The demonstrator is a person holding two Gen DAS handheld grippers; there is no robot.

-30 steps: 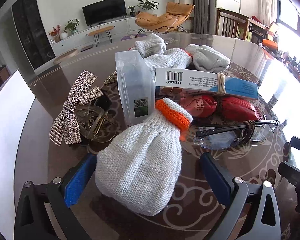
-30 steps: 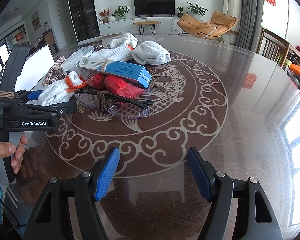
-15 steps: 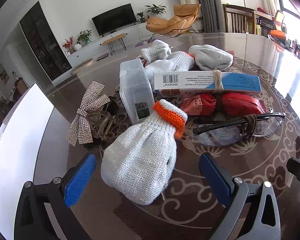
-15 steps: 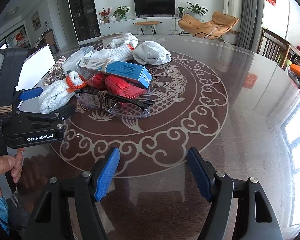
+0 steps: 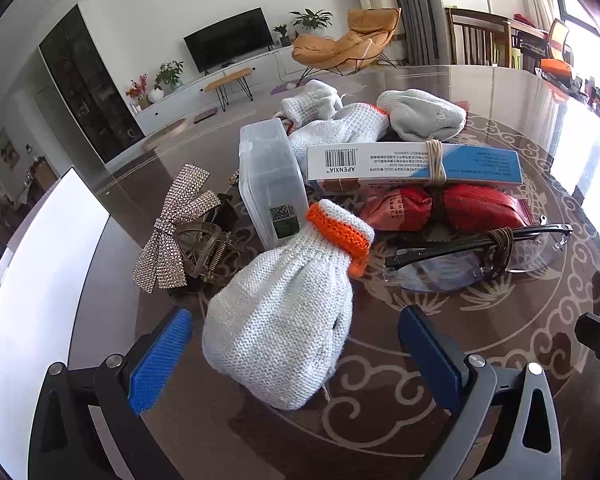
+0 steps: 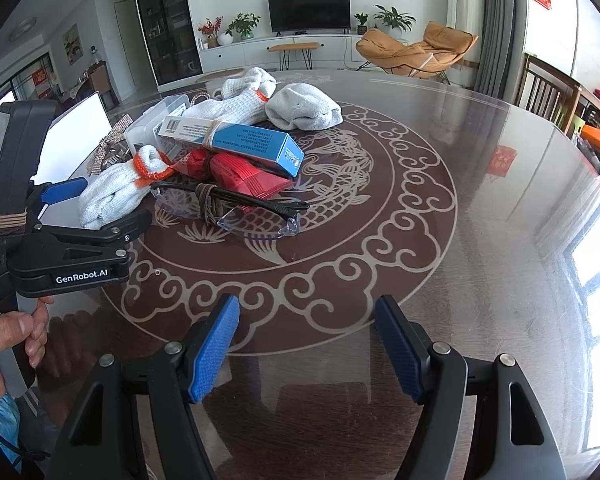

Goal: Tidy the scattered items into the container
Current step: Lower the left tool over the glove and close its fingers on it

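Observation:
A white knit glove with an orange cuff [image 5: 284, 320] lies on the round table between the open fingers of my left gripper [image 5: 296, 352], which does not touch it. It also shows in the right wrist view [image 6: 112, 192]. Behind it lie safety glasses [image 5: 476, 256], a red packet [image 5: 440, 208], a blue and white box [image 5: 412, 164], a clear plastic case [image 5: 272, 184], a rhinestone bow [image 5: 172, 232], a hair claw [image 5: 208, 252] and more gloves [image 5: 380, 120]. My right gripper [image 6: 308, 348] is open and empty over bare table.
A white container [image 5: 32, 312] stands at the table's left edge, also seen in the right wrist view [image 6: 76, 136]. The dark table [image 6: 460, 200] has a pale scroll pattern. Wooden chairs [image 6: 548, 92] stand at the far right.
My left gripper has drawn back and risen a little from the glove, and the view has tilted. The glove has not moved. My right gripper has stayed still.

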